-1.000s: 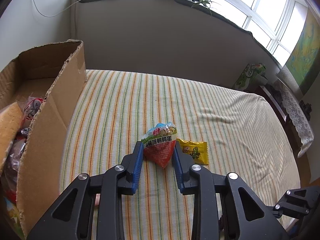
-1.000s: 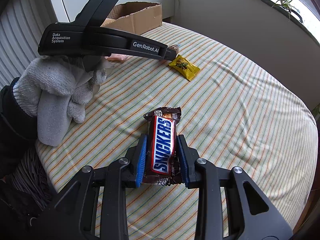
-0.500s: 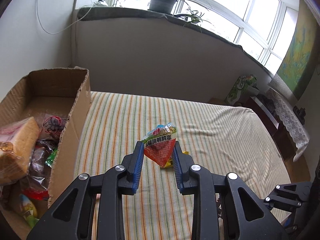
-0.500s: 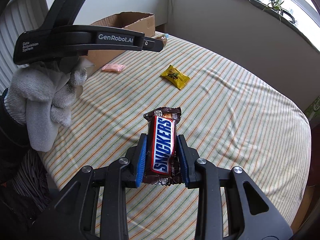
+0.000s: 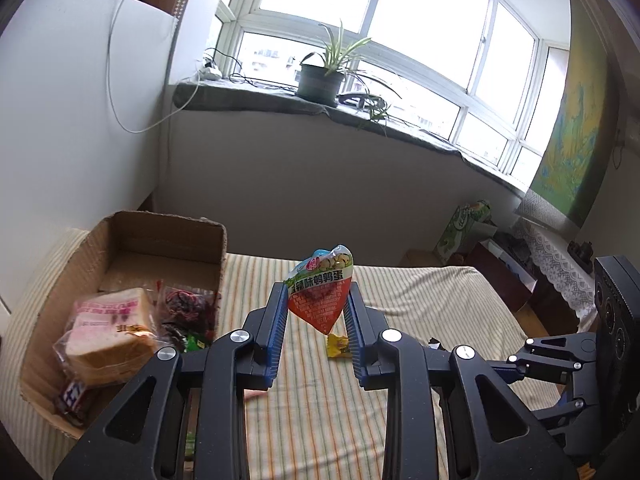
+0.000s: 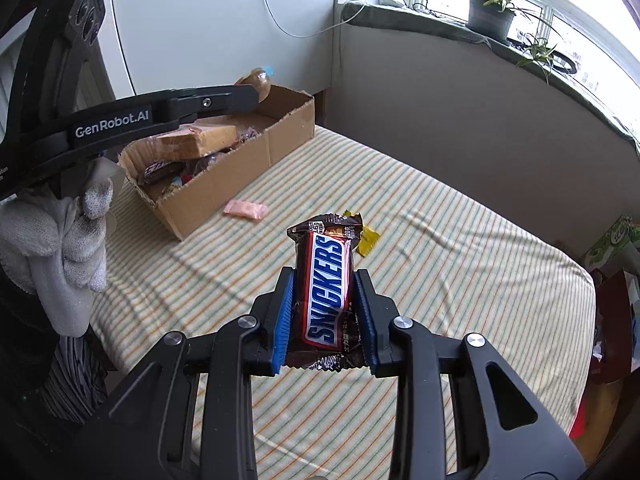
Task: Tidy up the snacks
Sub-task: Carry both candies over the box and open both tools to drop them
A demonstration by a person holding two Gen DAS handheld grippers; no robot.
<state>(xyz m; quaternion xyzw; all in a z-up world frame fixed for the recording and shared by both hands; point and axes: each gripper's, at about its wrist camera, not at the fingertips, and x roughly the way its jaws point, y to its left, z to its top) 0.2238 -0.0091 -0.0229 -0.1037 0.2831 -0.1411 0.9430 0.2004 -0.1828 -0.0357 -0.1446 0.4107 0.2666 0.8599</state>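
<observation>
Left gripper (image 5: 316,312) pinches quail-egg packet (image 5: 320,296), right gripper (image 6: 325,300) a Snickers bar (image 6: 326,284); next, release probably over cardboard box (image 5: 164,236) ahead-left.

Daylight poured through the window (image 5: 360,52), whose panes were blown out white (no detail outside). Soft shadows fell on the bed (image 6: 440,240); fisheye bending darkened the corners.

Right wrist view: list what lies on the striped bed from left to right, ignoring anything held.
Cardboard box → pink packet → yellow candy wrapper, partly hidden behind the held chocolate bar.
</observation>
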